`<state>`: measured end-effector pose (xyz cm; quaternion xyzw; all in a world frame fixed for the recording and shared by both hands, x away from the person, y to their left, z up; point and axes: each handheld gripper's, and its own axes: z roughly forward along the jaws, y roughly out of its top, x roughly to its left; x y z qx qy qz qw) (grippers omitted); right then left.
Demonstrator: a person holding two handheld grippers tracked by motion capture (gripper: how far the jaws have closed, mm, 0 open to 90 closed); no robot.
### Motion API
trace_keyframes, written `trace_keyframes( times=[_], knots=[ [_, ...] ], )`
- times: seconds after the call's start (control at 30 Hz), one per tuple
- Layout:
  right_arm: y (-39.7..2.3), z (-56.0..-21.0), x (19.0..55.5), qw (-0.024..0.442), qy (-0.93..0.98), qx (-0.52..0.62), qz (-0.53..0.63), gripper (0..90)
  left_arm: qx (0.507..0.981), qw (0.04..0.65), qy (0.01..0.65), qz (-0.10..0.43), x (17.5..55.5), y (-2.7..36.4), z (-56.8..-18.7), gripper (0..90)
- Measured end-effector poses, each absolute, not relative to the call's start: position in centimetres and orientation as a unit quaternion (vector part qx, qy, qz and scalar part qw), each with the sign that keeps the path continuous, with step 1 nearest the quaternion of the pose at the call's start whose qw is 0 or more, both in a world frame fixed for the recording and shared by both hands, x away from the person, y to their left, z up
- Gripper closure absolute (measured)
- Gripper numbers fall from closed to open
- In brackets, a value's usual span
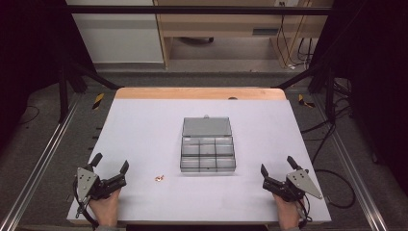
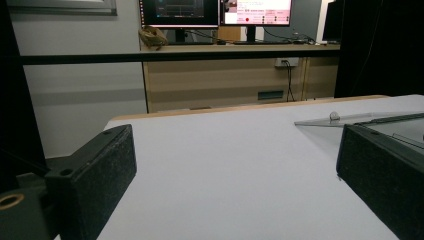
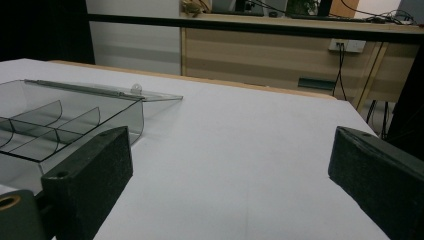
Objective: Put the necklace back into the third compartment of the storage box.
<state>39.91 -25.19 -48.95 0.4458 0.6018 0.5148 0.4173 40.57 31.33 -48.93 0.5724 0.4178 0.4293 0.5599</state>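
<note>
Covering most of a wooden table (image 1: 202, 93), a pale grey sheet (image 1: 144, 134) forms the work surface; black frame bars, floor rails and cables surround it, and beyond the far edge stand a light wooden desk (image 2: 225, 75) with two lit monitors (image 2: 215, 11) on top.

At the near left corner the left gripper (image 1: 110, 163) rests low over the sheet in the person's left hand (image 1: 106, 209), its jaws spread wide with nothing between them. At the near right corner the right gripper (image 1: 278, 168) sits in the right hand (image 1: 288, 216), its jaws likewise wide apart and empty. In both gripper views bare grey sheet lies between the black jaws.

A clear plastic compartment box (image 1: 208, 154) stands in the middle of the sheet, its lid (image 1: 206, 126) swung open and lying flat on the far side; its small divided cells look empty. It is well apart from both grippers and roughly midway between them. A small copper-coloured object (image 1: 159, 178) lies on the sheet near the box's near left corner, between the left gripper and the box, too small to identify. Nothing blocks either gripper's way to the box
</note>
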Motion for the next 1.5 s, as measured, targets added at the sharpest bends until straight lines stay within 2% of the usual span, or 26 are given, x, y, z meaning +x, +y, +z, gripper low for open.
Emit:
trace_keyframes(
  times=[1.07,1.5],
  knots=[
    [-25.19,-48.94,39.92,0.416,0.604,0.445,0.514,4.3,0.567,0.548,0.416,0.453,40.31,30.92,-49.00,3.5],
    [-25.18,-48.95,39.91,0.417,0.604,0.444,0.515,4.3,0.574,0.564,0.413,0.426,40.01,30.73,-48.17,3.8]
  ],
)
